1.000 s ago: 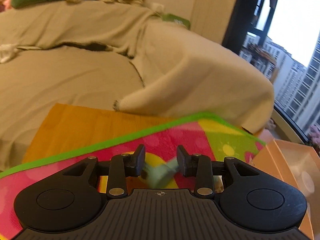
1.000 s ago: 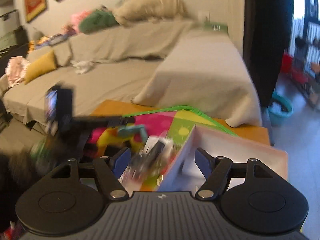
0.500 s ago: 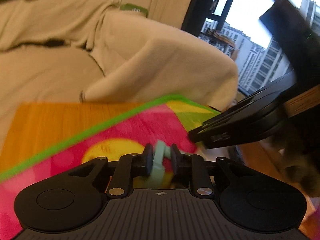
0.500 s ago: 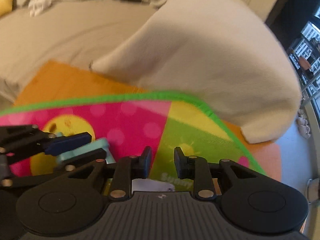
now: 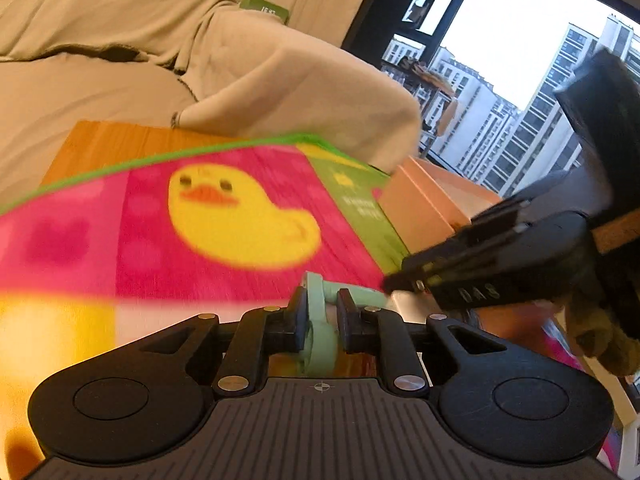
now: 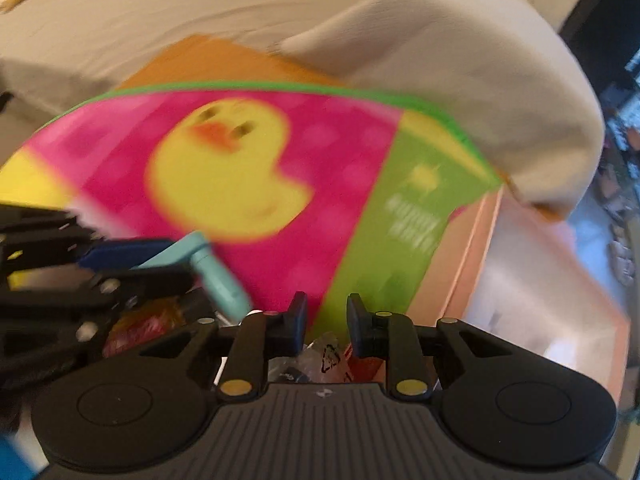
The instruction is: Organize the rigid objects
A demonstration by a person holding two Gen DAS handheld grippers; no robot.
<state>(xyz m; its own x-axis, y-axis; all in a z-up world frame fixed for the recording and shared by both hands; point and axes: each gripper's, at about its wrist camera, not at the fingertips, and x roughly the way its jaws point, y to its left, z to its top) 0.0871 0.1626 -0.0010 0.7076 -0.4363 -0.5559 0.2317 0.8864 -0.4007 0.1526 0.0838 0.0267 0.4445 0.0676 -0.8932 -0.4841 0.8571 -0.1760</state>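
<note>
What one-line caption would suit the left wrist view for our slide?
Left gripper shut on a mint-green plastic piece above the duck-print mat, right gripper alongside.

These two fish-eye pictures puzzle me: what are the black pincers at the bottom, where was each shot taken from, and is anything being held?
No robot here: a person carries a hand-held tool with tongs in each hand, and a small camera on each tool looks forward along its two fingers. So each picture shows its own tongs at the bottom edge.

In the left-hand camera's picture, the left tongs are shut on a pale green plastic piece. The black shape at its right is the other tool.

In the right-hand camera's picture, the right tongs are closed, with nothing clearly gripped; crinkly wrappers lie below them. At its left you see the left tool carrying the same green piece.

Underneath is a bright mat with a yellow duck, on a wooden table beside a covered sofa. An orange box stands at the right.
</note>
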